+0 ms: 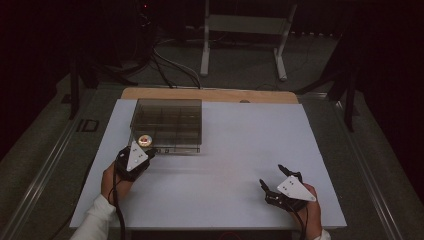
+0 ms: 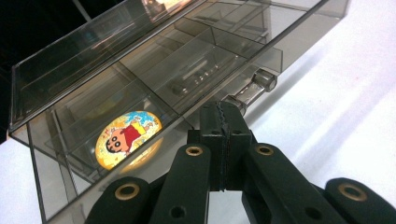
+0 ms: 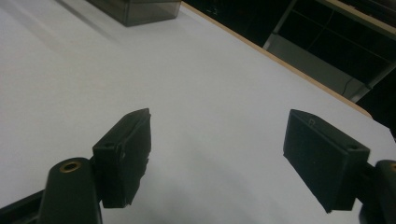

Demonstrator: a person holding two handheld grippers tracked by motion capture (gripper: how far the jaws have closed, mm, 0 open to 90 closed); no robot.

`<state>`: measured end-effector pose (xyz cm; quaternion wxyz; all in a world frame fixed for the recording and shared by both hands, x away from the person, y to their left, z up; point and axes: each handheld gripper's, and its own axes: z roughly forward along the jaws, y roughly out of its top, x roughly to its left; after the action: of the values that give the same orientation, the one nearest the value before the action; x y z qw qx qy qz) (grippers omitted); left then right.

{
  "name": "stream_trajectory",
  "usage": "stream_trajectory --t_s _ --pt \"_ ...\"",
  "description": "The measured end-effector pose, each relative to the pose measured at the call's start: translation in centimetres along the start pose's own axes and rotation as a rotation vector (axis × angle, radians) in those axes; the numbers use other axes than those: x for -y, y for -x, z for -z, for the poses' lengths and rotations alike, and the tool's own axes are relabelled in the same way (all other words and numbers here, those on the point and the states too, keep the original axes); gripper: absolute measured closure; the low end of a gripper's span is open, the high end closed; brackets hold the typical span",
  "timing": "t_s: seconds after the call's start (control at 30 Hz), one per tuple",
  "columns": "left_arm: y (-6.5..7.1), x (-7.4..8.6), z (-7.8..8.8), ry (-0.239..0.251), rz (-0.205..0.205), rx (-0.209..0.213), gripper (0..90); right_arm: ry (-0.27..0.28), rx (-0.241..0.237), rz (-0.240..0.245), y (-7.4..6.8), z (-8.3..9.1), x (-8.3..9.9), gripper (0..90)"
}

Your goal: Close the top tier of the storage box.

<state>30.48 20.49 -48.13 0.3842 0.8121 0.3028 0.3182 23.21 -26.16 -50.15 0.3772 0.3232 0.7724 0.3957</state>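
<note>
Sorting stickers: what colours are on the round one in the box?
Yellow-orange, with a red-shirted cartoon boy; the sticker shows best in the left gripper view.

Right tool (image 3: 217,158) agape, white table (image 3: 201,79), box corner (image 3: 140,9)

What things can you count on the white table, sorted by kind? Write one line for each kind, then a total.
Clear divided boxes: 1
Round cartoon stickers, seen in the box's near corner compartment: 1
Hand-held grippers: 2, the left gripper shut at the box's front edge, the right gripper open above bare table
Total: 4
</note>
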Motion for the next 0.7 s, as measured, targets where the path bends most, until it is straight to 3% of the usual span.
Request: stream_trajectory --t_s 0.7 --pt "-0.7 0.0 -1.2 -0.018 0.002 -0.019 90.0 -0.006 -0.005 0.007 -0.2 -0.1 0.1 22.8"
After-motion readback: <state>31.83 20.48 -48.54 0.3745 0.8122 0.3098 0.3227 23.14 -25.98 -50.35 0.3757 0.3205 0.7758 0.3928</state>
